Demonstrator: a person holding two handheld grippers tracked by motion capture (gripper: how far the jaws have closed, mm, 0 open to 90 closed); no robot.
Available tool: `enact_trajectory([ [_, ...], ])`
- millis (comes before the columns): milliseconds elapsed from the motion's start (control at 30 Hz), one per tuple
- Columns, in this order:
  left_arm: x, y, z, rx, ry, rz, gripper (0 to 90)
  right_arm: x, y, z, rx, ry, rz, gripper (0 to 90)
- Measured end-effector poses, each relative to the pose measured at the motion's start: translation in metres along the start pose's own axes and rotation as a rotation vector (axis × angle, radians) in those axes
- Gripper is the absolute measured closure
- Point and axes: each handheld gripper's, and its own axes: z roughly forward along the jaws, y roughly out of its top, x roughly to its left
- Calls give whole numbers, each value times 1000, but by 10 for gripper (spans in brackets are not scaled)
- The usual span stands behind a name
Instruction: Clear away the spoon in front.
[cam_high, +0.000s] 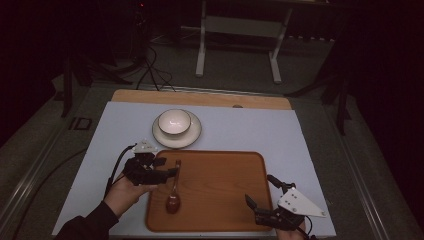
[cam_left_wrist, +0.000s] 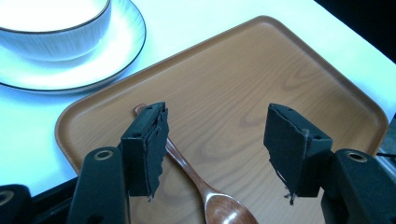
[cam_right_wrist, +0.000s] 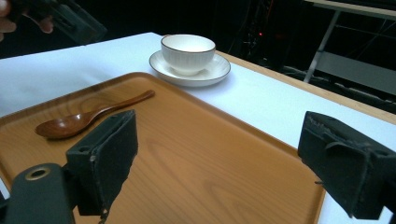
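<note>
A brown wooden spoon (cam_high: 174, 192) lies on the left part of a wooden tray (cam_high: 225, 200), handle pointing away from me. My left gripper (cam_high: 168, 167) hovers open beside the handle. In the left gripper view the spoon (cam_left_wrist: 189, 170) runs under the left jaw, over the tray (cam_left_wrist: 280, 70), with my left gripper (cam_left_wrist: 219, 140) open. My right gripper (cam_high: 260, 190) is open at the tray's front right corner. The right gripper view shows my right gripper (cam_right_wrist: 224, 154) open and empty over the tray (cam_right_wrist: 210, 140), with the spoon (cam_right_wrist: 88, 119) far off.
A white bowl (cam_high: 174, 121) sits on a white plate (cam_high: 192, 135) behind the tray, on a pale mat (cam_high: 280, 135). The wooden table edge (cam_high: 200, 97) runs along the back. Beyond it stand a white frame (cam_high: 201, 55) and floor cables (cam_high: 150, 65).
</note>
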Motion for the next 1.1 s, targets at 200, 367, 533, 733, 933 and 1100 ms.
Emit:
enact_trajectory([
  [200, -6, -6, -13, -58, -40, 38, 349, 0, 0, -1, -5, -4, 2, 120],
  [367, -4, -16, -21, -83, -65, 55, 340, -1, 0, -2, -8, -9, 0, 119],
  [533, 1, -26, -28, -108, -91, 61, 340, -1, 0, -2, -8, -12, -3, 119],
  [733, 9, -39, -33, -123, -97, 55, 339, -1, 0, -2, -6, -12, -3, 118],
  [933, 12, -51, -38, -134, -129, 52, 313, -1, 1, -3, -13, -9, -2, 118],
  [1100, 15, -59, -39, -129, -166, 59, 258, 0, 1, -2, -8, -7, -6, 118],
])
